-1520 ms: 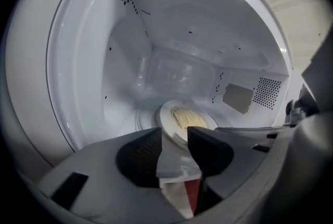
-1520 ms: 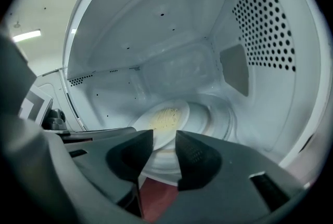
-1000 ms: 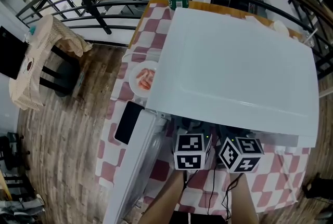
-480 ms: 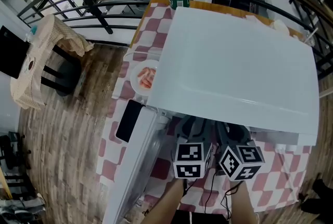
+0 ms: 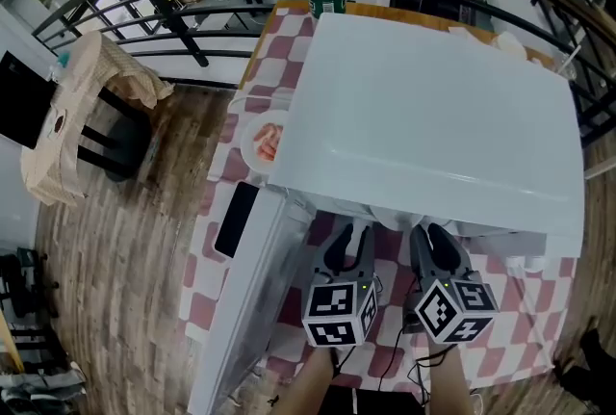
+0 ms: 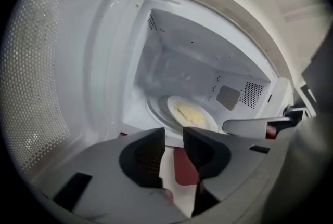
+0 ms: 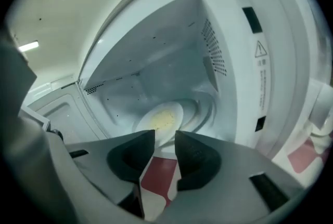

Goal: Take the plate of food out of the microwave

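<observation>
Held left gripper (image 6: 174, 135) and right gripper (image 7: 165, 137) empty, jaws apart but just narrowing; needed level pinches on opposite plate (image 6: 191, 114) rims.

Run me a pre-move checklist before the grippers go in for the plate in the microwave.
1. Microwave door open: ok.
2. Plate of food visible inside, way to it unobstructed: ok.
3. Left gripper empty: ok; jaws apart, just been closing, only tablecloth behind the gap.
4. Right gripper empty: ok; jaws apart, also just been closing, nothing between.
5. Either gripper at the plate: not ok; both sit outside the microwave.
6. Gap wide enough for the rim: cannot tell.
</observation>
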`<state>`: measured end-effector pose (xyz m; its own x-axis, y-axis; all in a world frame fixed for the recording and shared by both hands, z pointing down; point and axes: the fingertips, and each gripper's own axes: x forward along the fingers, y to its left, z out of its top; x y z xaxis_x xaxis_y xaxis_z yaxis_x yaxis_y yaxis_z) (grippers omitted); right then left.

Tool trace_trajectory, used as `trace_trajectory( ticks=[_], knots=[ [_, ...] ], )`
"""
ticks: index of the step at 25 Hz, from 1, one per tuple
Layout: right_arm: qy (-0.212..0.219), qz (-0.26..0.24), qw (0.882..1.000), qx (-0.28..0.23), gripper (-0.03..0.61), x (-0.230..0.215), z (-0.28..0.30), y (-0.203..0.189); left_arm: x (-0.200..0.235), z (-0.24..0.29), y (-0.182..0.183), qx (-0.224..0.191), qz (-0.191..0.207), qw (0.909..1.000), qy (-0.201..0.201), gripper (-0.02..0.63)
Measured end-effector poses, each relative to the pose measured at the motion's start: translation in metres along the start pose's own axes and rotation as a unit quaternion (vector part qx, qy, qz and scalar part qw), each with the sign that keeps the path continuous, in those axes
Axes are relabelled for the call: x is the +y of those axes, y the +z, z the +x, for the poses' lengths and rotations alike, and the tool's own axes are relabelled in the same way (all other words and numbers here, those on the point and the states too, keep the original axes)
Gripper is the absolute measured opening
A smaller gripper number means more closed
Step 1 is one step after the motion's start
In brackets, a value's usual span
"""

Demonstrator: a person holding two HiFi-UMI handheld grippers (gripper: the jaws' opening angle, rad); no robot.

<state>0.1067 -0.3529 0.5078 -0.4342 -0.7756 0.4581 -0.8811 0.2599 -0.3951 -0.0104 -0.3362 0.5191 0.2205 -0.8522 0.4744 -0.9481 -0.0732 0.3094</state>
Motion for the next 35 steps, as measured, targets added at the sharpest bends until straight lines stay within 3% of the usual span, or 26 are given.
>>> trace_trajectory(
  ticks=[6,11,16,23,28,29,35],
  knots=[
    [0.016,0.062,0.998,0.013,0.149,0.004,0.004,-0.009,-0.010,0.000,-0.004,0.004,0.008,0.9999,-0.011,0.129],
    [0.047,0.138,0.989,0.014,0.149,0.014,0.008,-0.011,-0.015,-0.003,-0.009,0.008,0.016,0.9997,-0.018,0.129],
    [0.079,0.276,0.958,0.019,0.109,0.014,0.014,-0.014,-0.014,-0.009,-0.009,0.006,0.022,0.9996,-0.018,0.129],
    [0.063,0.366,0.927,0.045,0.097,0.009,0.017,-0.024,-0.009,-0.012,-0.011,0.004,0.017,0.9996,-0.021,0.129],
    [0.072,0.376,0.923,0.042,0.079,0.010,0.022,-0.022,-0.007,-0.014,-0.014,0.007,0.018,0.9997,-0.018,0.129],
    [0.080,0.374,0.923,0.040,0.042,0.012,0.025,-0.020,-0.007,-0.014,-0.014,0.007,0.019,0.9996,-0.018,0.129],
    [0.072,0.386,0.919,0.043,0.037,0.011,0.024,-0.021,-0.008,-0.014,-0.014,0.007,0.014,0.9997,-0.020,0.129]
  ],
)
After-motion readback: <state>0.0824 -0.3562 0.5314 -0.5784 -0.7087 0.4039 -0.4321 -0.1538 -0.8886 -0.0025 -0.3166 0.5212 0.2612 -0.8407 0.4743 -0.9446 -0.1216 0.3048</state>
